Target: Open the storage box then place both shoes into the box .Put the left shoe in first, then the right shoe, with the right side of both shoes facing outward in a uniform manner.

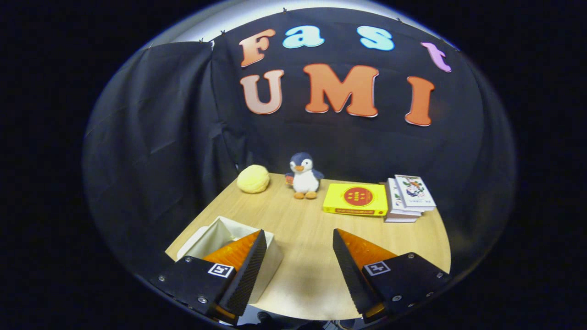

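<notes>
A white storage box (215, 231) stands on the wooden table (302, 256) near its front left corner, partly behind my left finger (250, 270). Its top is open, showing a pale inner wall; what lies inside is hidden from here. My gripper (299, 238) hovers above the table's front edge with its fingers wide apart and nothing between them. The box sits at and behind the left fingertip, not between the fingers.
At the back of the table sit a yellow round plush (253, 178) and a penguin toy (303, 176). A yellow flat box (355, 199) and a stack of books (409, 197) lie back right. Black cloth walls close in the table.
</notes>
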`<state>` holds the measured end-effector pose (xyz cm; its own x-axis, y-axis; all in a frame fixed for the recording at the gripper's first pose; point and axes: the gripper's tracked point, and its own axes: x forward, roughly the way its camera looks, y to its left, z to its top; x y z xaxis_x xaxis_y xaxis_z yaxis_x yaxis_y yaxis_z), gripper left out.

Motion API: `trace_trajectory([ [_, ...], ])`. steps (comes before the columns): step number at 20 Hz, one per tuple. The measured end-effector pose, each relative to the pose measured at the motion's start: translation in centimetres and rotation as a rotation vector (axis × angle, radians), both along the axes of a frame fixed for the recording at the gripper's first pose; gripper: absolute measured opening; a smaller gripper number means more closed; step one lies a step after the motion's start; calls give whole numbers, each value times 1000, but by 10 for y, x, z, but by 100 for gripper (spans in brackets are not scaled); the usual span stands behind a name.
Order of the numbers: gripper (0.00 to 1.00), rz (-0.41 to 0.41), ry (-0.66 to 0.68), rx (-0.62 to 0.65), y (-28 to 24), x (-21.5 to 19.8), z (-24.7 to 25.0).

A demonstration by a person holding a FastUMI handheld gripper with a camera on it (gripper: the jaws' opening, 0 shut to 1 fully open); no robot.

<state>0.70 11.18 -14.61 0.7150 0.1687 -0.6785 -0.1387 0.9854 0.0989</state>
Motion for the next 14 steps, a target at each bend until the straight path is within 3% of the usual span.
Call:
trace_trajectory([
  [6, 90, -116, -122, 12, -76, 5, 43],
  [10, 90, -183, -280, -7, -115, 10, 85],
  [14, 90, -209, -370, 10, -125, 14, 103],
])
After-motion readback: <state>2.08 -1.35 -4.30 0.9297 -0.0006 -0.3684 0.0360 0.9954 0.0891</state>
